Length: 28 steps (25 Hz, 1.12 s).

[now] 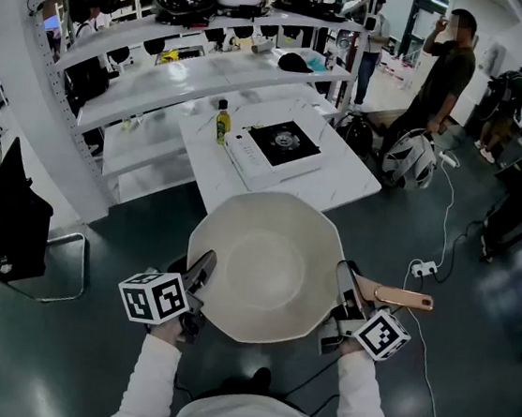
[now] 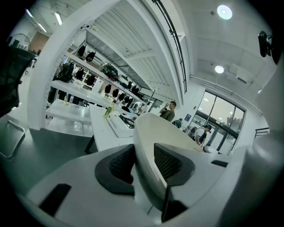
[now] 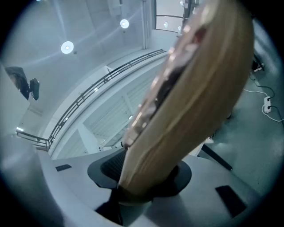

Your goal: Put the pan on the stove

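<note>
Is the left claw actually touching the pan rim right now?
Touching. The left gripper view shows the pan rim clamped between the pads of the left claw.

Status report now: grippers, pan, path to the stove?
Left gripper shut on pan rim, right gripper on its handle. Pan in air, short of stove. Bottle beside stove, burner free.

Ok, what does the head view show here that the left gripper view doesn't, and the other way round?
Head view only: the whole pan held over the floor, short of the table, with the right gripper shut on its wooden handle. Left gripper view only: close up on the left gripper, its pads pressed on either side of the pan's rim, plus the ceiling lights. Both: the pan, the stove on the table, and the bottle beside it.
</note>
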{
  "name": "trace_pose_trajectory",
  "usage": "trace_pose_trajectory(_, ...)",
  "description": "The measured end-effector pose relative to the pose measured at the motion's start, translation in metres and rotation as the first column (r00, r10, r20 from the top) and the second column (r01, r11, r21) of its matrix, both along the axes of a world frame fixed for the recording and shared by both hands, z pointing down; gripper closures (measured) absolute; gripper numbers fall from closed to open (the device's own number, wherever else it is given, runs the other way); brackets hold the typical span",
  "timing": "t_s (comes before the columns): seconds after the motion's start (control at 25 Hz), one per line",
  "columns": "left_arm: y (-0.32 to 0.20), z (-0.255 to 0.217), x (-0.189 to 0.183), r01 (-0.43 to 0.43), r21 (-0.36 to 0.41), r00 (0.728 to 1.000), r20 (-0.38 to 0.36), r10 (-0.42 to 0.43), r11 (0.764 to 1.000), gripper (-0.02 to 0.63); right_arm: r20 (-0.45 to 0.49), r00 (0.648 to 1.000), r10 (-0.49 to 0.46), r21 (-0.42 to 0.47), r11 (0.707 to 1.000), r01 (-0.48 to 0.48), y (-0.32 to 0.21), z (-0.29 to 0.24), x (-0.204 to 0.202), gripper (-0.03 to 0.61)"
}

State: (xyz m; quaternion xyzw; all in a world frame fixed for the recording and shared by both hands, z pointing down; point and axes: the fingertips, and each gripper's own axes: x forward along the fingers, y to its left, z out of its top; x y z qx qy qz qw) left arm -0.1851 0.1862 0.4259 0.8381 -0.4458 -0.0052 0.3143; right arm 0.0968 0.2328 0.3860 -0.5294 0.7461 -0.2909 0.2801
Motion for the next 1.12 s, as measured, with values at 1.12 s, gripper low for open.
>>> trace_pose_trajectory(1.12, -0.027, 0.004, 0.035, 0.029, -0.011, 1.0, 0.001, -0.029, 1.0, 0.468, 0.025, 1.0, -0.019, -0.013, 1.0, 0.019, -0.034, 0.012, 0.04, 0.397)
